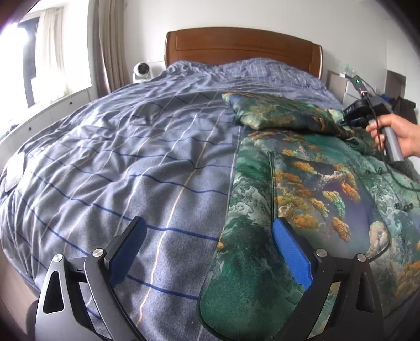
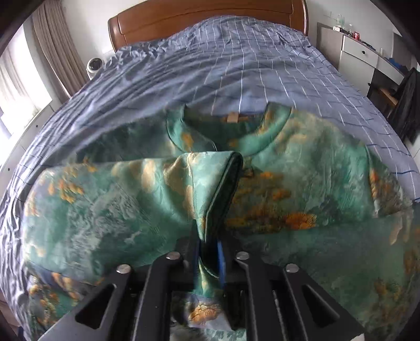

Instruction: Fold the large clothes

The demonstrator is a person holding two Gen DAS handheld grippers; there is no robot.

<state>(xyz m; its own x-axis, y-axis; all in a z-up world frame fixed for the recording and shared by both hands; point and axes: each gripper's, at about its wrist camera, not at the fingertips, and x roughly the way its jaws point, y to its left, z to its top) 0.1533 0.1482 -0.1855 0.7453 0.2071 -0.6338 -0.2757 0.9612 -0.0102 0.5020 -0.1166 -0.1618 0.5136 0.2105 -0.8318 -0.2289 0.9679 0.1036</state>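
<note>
On bed [image 1: 118, 157]: jacket [image 1: 315, 183] early in folding (one sleeve [image 2: 147, 183] across); right gripper [image 2: 212, 251] clamped on cuff, left gripper [image 1: 210, 249] spread, idle.

Open duvet [image 1: 126, 147] is lying ahead and left of the left gripper [image 1: 210, 251]; no objects are seen on it there. Right of its spread fingers, the way is being taken up by the green garment [image 1: 315, 188]. Further ahead-right, passage is being blocked by the folded sleeve [image 1: 278, 112], the right gripper [image 1: 349, 118] and the hand [image 1: 401, 136]. Ahead of the right gripper, the lane is being filled by the pinched sleeve [image 2: 162, 188]; beyond the collar [image 2: 231, 123], bare duvet runs to the headboard [image 2: 210, 15].
</note>
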